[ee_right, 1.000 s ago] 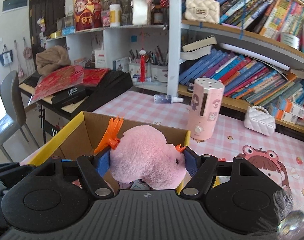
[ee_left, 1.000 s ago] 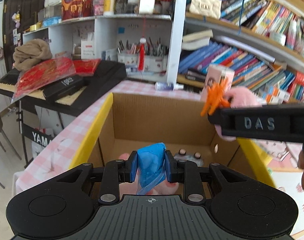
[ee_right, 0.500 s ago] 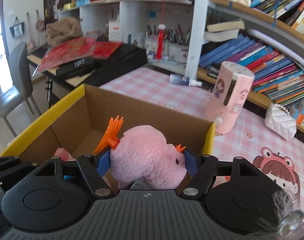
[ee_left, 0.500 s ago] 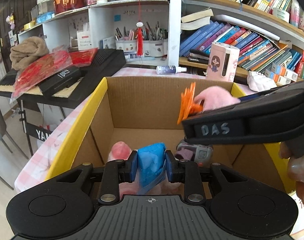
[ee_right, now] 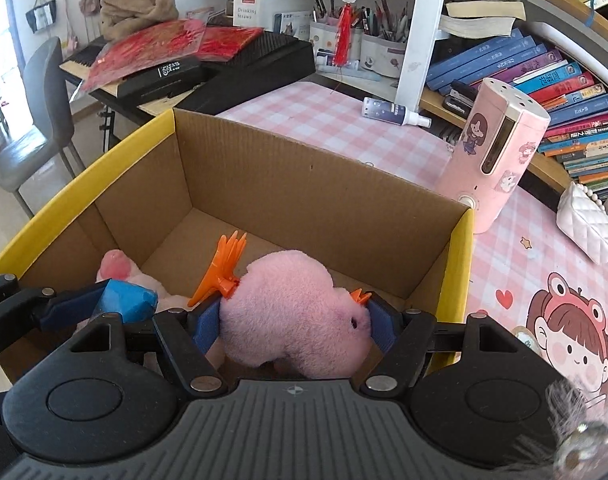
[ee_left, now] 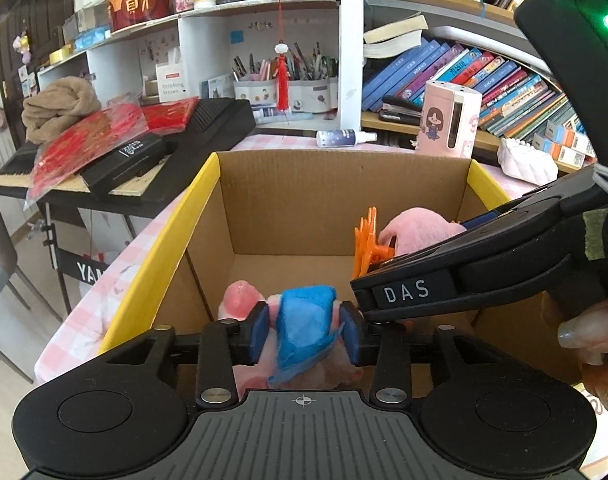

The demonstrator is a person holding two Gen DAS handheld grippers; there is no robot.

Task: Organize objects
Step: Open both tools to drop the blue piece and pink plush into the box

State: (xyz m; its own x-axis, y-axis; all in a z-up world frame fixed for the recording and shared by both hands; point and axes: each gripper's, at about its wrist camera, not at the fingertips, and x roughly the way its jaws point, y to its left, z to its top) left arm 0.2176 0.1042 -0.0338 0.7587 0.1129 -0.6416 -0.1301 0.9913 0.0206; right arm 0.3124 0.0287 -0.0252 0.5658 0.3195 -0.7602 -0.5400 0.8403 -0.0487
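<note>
A cardboard box with yellow rims stands on the pink checked table; it also shows in the right wrist view. My left gripper is shut on a pink plush toy with a blue part, held inside the box near its front. My right gripper is shut on a pink plush animal with orange feet, low inside the box at its right side. In the left wrist view the right gripper crosses from the right with that plush.
A pink cartoon dispenser, a small spray bottle and a white quilted purse lie on the table beyond the box. Bookshelves stand behind. A black keyboard with red packets and a grey chair are at left.
Both grippers have lowered into the box with their toys. The right gripper has moved down and closer to the left one.
</note>
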